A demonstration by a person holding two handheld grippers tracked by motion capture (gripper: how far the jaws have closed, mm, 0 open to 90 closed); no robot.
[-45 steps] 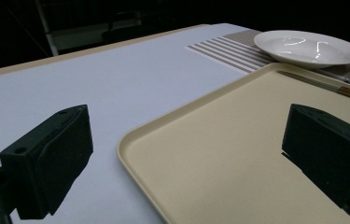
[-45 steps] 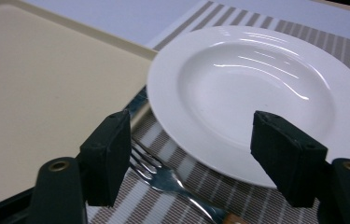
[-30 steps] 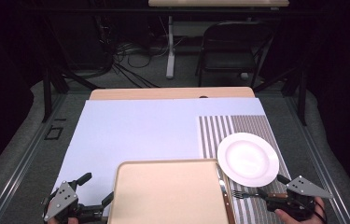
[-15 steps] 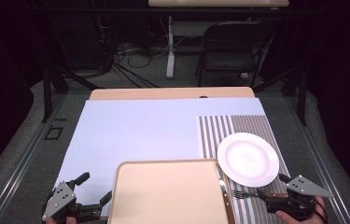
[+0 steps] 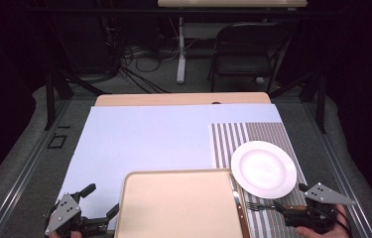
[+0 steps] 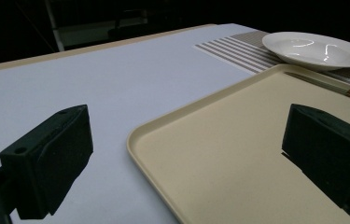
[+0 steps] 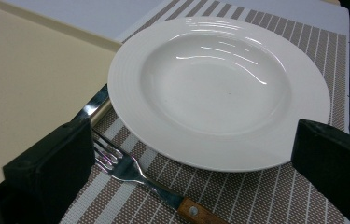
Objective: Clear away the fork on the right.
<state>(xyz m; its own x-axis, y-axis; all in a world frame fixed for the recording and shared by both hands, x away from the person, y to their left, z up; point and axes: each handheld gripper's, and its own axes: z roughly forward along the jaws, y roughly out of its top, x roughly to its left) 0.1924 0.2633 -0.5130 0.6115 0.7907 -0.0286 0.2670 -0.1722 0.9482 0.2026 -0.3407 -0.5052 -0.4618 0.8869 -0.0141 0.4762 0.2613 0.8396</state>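
Observation:
A beige tray [image 5: 178, 203] lies at the table's near edge, with a knife [image 5: 236, 196] along its right rim. To its right a white plate [image 5: 264, 168] rests on a striped placemat [image 5: 253, 134], and a wooden-handled fork [image 5: 260, 206] lies in front of the plate. My left gripper [image 5: 101, 199] is open at the tray's left corner [image 6: 135, 140], astride the rim and touching nothing. My right gripper [image 5: 290, 197] is open and its jaws have just been opening. The fork [image 7: 130, 172] lies on the mat between them, untouched, with the plate [image 7: 219, 88] just beyond.
A pale blue sheet [image 5: 144, 144] covers most of the wooden table. Behind the table stand a dark folding chair [image 5: 245, 54] and a white post with cables on the floor [image 5: 181, 49]. Metal rails run along both sides of the table.
The right gripper's jaws stand slightly wider apart than before. Both hands, the tray, the plate and the cutlery have kept their places.

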